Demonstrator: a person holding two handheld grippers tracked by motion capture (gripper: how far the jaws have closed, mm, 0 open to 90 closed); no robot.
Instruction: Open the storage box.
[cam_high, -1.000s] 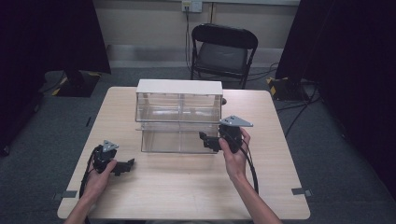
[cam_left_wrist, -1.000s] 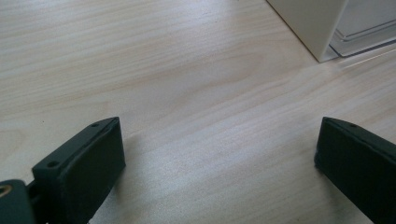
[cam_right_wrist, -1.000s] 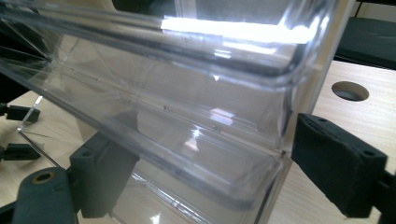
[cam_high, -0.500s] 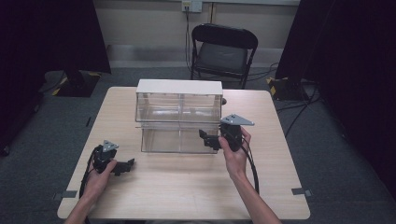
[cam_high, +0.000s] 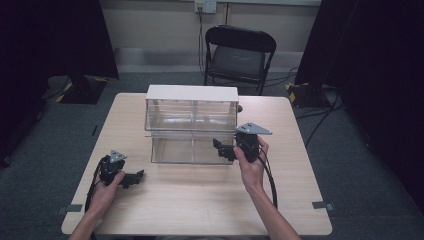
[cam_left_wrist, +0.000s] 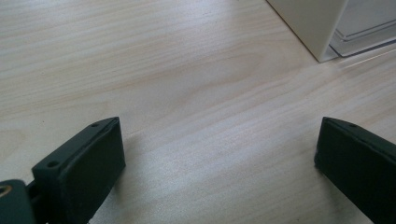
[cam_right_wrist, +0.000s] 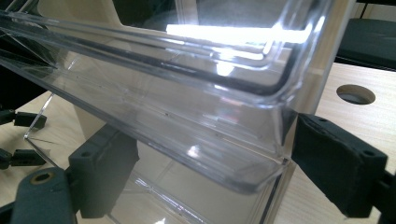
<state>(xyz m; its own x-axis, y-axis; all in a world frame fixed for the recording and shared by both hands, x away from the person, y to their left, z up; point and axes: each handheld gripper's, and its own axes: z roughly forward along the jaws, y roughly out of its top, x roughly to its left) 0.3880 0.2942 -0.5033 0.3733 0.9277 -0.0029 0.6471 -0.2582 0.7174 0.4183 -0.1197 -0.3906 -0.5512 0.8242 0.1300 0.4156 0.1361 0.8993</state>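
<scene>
On the tabletop (cam_high: 200, 200): clear drawer unit (cam_high: 192, 125), white top, centre, lower drawer (cam_high: 192, 150) pulled forward; right tool (cam_high: 223, 148), jaws spread, straddling that drawer's right front corner; left tool (cam_high: 134, 178), released, resting near left edge; folding chair (cam_high: 239, 52) beyond.

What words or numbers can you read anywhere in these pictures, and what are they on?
None can be read. The clear drawer box, the table, the chair and both tools, left and right, carry no legible words, numbers or labels. The yellow-and-black floor markings are stripes, not text.
</scene>
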